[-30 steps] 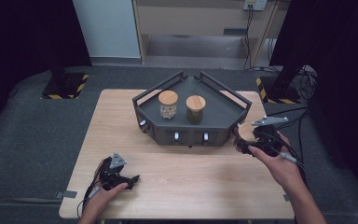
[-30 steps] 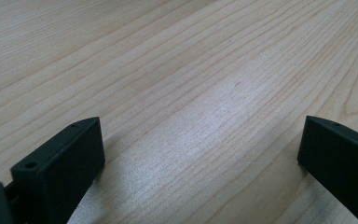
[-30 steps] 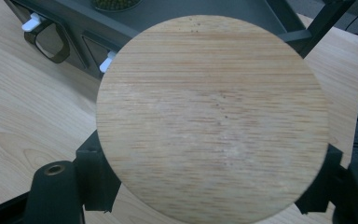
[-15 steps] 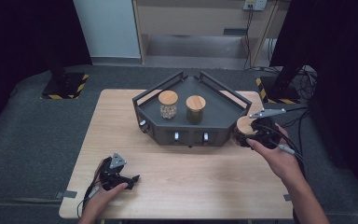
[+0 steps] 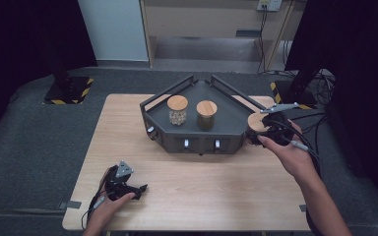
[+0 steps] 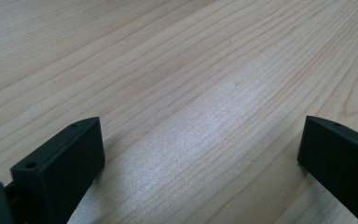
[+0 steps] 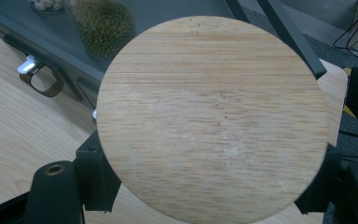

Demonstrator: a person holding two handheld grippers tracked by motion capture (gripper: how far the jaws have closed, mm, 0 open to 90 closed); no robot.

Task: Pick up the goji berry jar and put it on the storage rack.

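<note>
Our right claw point(image 5: 268, 129) pinches a wood-lidded jar point(image 7: 212, 119) just beside the dark tray point(image 5: 236, 110) holding two jars. We lift it level over the rail. Our left claw point(image 5: 128, 187) rests spread on the bench point(image 6: 191, 70).

A light wooden table point(image 5: 187, 196) is standing on grey carpet point(image 5: 34, 147). A dark angular tray point(image 5: 197, 137) is sitting on the table's far half, with small metal latches point(image 5: 186, 144) showing on its front wall. Two glass jars with round wooden lids are standing upright side by side in it: the left jar point(image 5: 177, 110) is holding pale pieces, the right jar point(image 5: 206, 115) greenish grains. Two yellow-and-black striped stand bases point(image 5: 69, 91) are lying on the carpet, and cables point(image 5: 320, 83) are trailing beyond the table's right edge.
</note>
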